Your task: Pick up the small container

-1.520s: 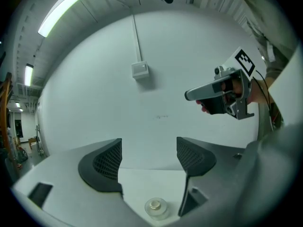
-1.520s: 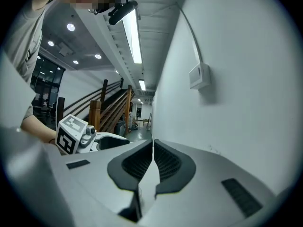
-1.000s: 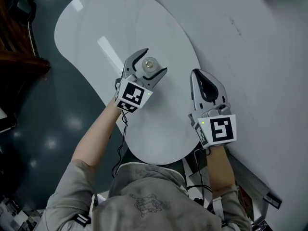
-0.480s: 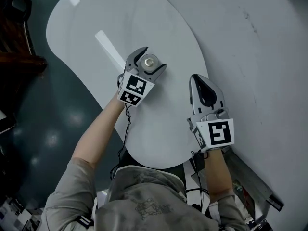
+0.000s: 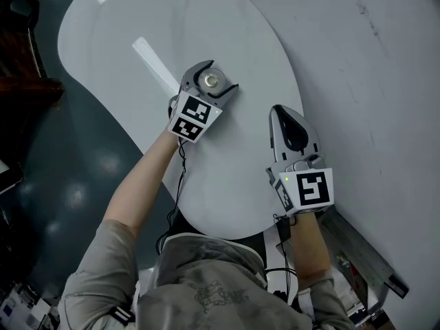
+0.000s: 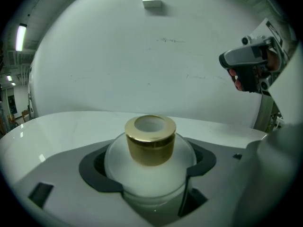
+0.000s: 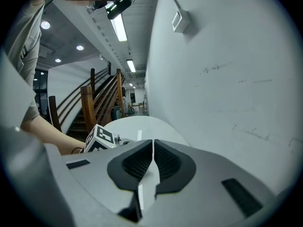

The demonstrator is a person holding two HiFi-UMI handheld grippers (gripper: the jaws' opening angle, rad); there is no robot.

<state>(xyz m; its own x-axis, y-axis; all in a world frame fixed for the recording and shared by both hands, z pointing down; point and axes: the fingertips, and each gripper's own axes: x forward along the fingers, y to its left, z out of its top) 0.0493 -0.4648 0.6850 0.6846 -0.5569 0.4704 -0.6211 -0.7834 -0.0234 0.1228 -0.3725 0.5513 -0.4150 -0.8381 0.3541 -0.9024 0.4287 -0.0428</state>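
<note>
The white bench [image 5: 227,177] is lying along a pale wall. Over its wall-side edge the right tongs [image 7: 153,160] are hovering, pressed together on nothing. The left tongs [image 5: 220,76] are standing spread around the small container [image 6: 149,167] (frosted, round-bellied, with a gold cap [image 6: 150,140]), which is sitting deep between them. The grasp seems to be in hand: it is calling for an even squeeze on the belly, then a straight lift. Whether the pads are touching it is unclear, and its foot is hiding behind the tongs' body.

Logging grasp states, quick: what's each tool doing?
Left tool: open around the frosted white round jar with gold lid.
Right tool: closed, empty.
</note>
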